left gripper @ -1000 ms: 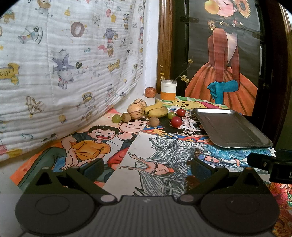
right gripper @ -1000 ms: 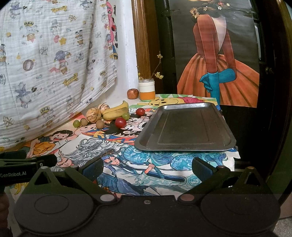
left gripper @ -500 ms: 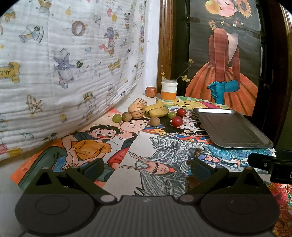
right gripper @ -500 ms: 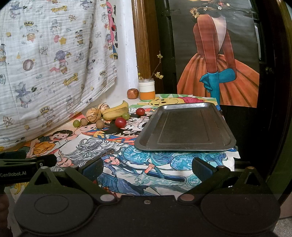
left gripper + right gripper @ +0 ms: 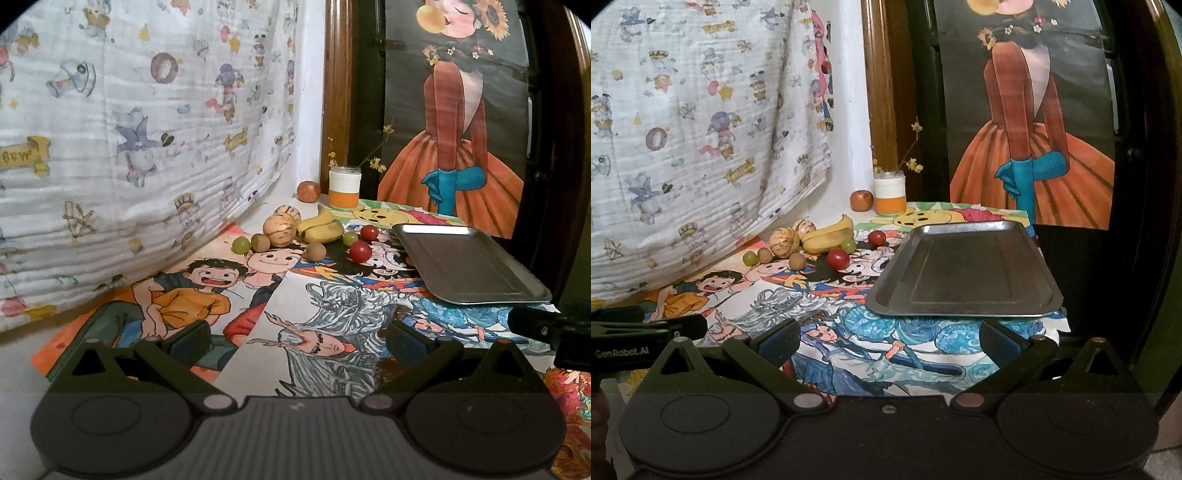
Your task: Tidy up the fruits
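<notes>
Standing behind the fruit pile point(image 5: 295, 236), a jar point(image 5: 344, 186) and apple point(image 5: 308, 191); empty tray point(image 5: 964, 269) beside them; both tools point(image 5: 295, 341) point(image 5: 886, 341) released above the drawing-covered tabletop point(image 5: 849, 332).

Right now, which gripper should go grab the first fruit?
Probably the left gripper: it is open and the fruit pile, like the banana, lies ahead of it. The right gripper, also open, faces the empty tray.

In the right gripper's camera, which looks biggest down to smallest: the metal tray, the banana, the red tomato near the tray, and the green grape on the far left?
1. Metal tray
2. Banana
3. Red tomato
4. Green grape
</notes>
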